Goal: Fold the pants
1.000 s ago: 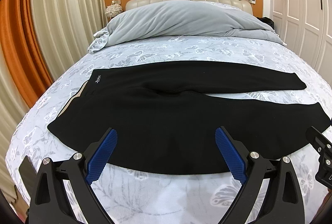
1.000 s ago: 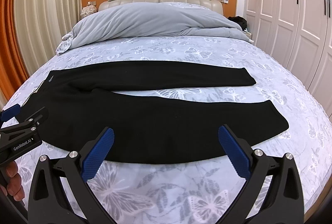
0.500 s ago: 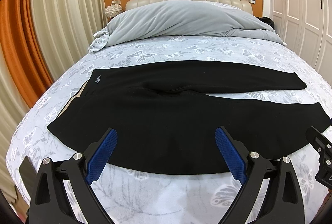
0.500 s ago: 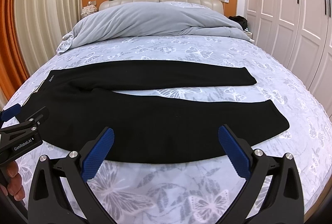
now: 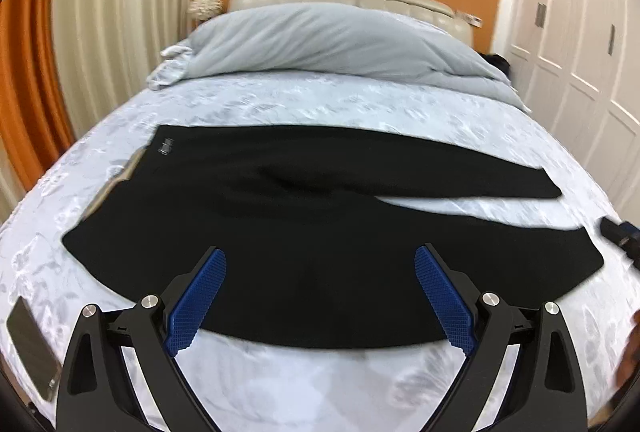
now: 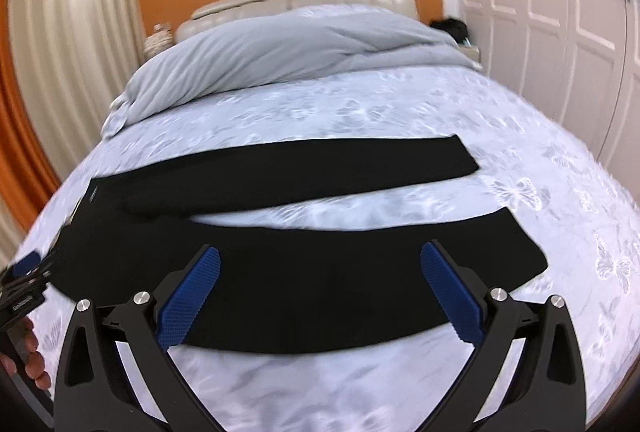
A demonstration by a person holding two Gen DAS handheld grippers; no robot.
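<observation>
Pants (image 5: 312, 232) lie flat on the bed (image 5: 360, 104), spread out across the butterfly-print cover with the waistband toward the curtain (image 5: 100, 12) side and the two legs running toward the wardrobe (image 5: 580, 52) side. The legs split into a narrow V, with a strip of cover showing between them; the far leg sits closer to the grey duvet (image 5: 320, 40) heaped by the headboard, the near leg closer to you. A small pale label shows at the waistband corner farthest from you.

Your left gripper (image 5: 318, 296) hangs over the near edge of the pants around the seat and upper leg, its blue pads (image 5: 196, 302) spread wide with nothing between them. Your right gripper (image 6: 320, 292) is over the near leg, nearer the cuff end of the pants, its jaws likewise wide apart and holding nothing. Whether either set of fingertips touches the cloth you cannot tell from these views.

From the right wrist view you can see your left hand (image 6: 32, 356) at the waistband side of the pants. A dark phone (image 5: 30, 348) lies on the cover just off the waistband corner nearest you. Both views are blurred.
</observation>
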